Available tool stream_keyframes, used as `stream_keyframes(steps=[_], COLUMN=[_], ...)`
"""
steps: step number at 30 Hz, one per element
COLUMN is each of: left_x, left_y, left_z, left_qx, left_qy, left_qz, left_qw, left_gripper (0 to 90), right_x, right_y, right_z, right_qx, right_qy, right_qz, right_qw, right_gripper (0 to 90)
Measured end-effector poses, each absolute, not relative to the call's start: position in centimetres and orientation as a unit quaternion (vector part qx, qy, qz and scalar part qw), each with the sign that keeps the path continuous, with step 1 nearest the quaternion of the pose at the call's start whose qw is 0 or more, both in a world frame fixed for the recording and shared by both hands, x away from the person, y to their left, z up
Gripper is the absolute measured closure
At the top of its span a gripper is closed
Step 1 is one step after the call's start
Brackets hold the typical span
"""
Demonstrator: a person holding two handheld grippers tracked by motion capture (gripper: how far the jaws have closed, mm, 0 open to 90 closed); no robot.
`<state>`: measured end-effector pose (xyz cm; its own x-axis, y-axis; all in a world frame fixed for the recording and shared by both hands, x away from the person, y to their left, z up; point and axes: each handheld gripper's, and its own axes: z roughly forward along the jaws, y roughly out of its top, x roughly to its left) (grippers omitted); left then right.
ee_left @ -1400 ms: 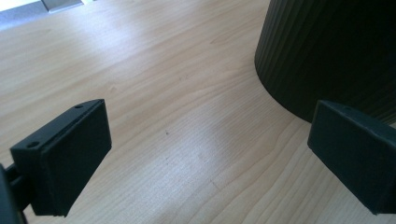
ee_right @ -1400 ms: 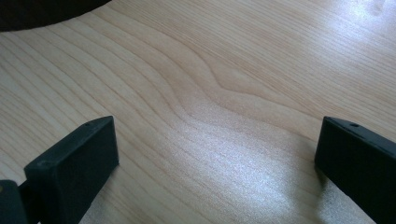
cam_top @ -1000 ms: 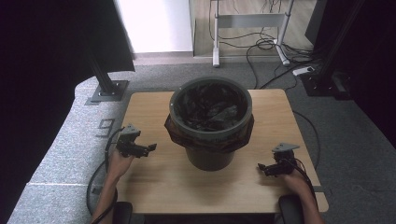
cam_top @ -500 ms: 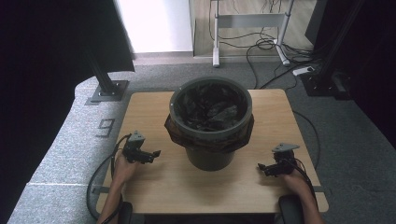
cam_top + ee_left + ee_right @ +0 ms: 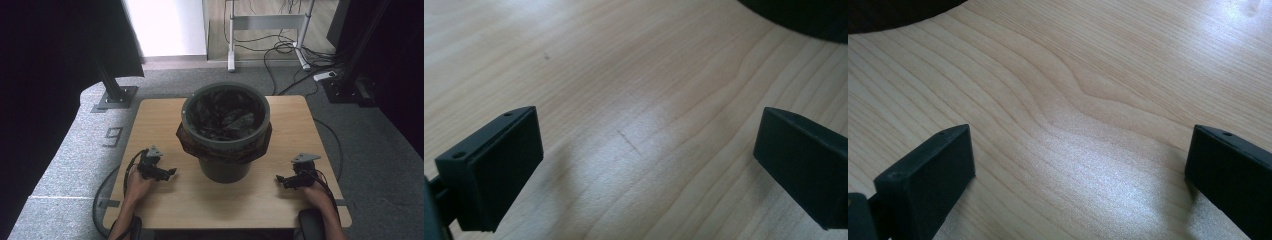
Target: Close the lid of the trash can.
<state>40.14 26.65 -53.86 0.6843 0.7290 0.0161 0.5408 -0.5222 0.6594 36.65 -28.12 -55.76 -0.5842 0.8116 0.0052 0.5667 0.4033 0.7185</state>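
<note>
Bin (image 5: 225, 145): a dark round bin is seen standing upright at the middle of the counter (image 5: 165, 112), between the two claws and touched by neither.
Liner: a dark bag (image 5: 222, 117) is fitted inside the bin, its edge folded down over the rim.
Left claw (image 5: 170, 173): held low over the counter, left of the bin and near its base; jaws are spread wide, with bare wood between them.
Right claw (image 5: 281, 178): held low over the counter, right of the bin and apart from it; jaws are spread wide, nothing gripped.
Counter surface: pale wood grain is seen under both claws.
</note>
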Motion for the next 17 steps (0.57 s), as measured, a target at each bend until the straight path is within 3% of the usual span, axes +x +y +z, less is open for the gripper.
stream_keyframes(steps=[17], left_x=[40.19], left_y=[25.5], left_z=[-54.72], left_qx=[0.865], left_qy=[0.366], left_qz=[0.126], left_qw=[0.32], left_gripper=[0.0], right_x=[36.64], right_y=[-28.12], right_z=[-55.76], right_qx=[0.421], right_qy=[0.819], right_qz=[0.348], right_qw=[0.176], right_gripper=[0.0])
